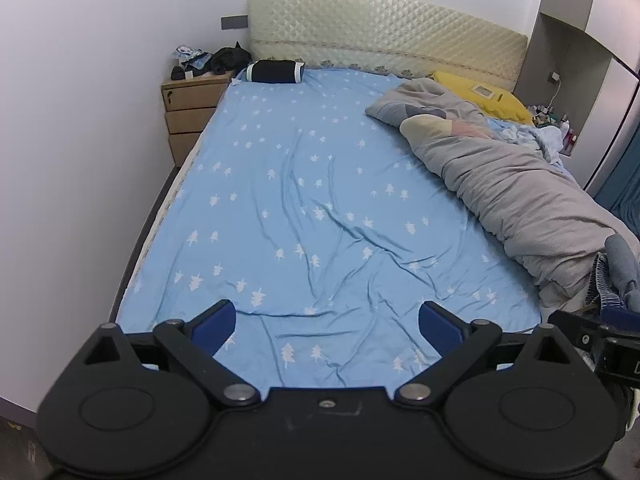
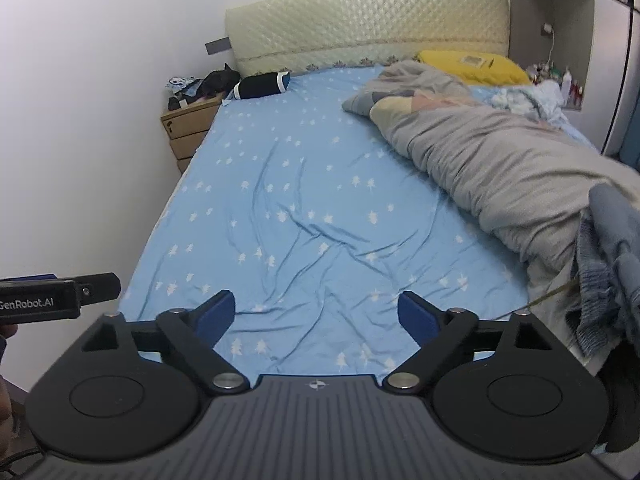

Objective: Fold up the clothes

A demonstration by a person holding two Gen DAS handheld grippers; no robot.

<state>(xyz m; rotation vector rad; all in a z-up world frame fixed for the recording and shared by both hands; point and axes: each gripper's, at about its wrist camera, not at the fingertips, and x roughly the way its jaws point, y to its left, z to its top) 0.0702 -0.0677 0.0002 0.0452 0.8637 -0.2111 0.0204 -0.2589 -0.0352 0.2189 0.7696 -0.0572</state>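
A bed with a light blue sheet (image 1: 304, 184) printed with white trees fills both views (image 2: 304, 200). My left gripper (image 1: 326, 322) is open and empty above the sheet's near edge. My right gripper (image 2: 316, 312) is open and empty above the same edge. A bunched blue-grey garment (image 2: 612, 264) with a knit hem hangs at the far right of the right wrist view, beside the right gripper; it also shows at the right edge of the left wrist view (image 1: 616, 276). Most of it is cut off by the frame.
A rumpled grey duvet (image 1: 500, 176) lies along the bed's right side (image 2: 492, 160). A yellow pillow (image 1: 488, 96) and a black rolled pillow (image 1: 274, 71) lie by the quilted headboard (image 1: 384, 28). A wooden nightstand (image 1: 188, 112) stands at the left by the wall.
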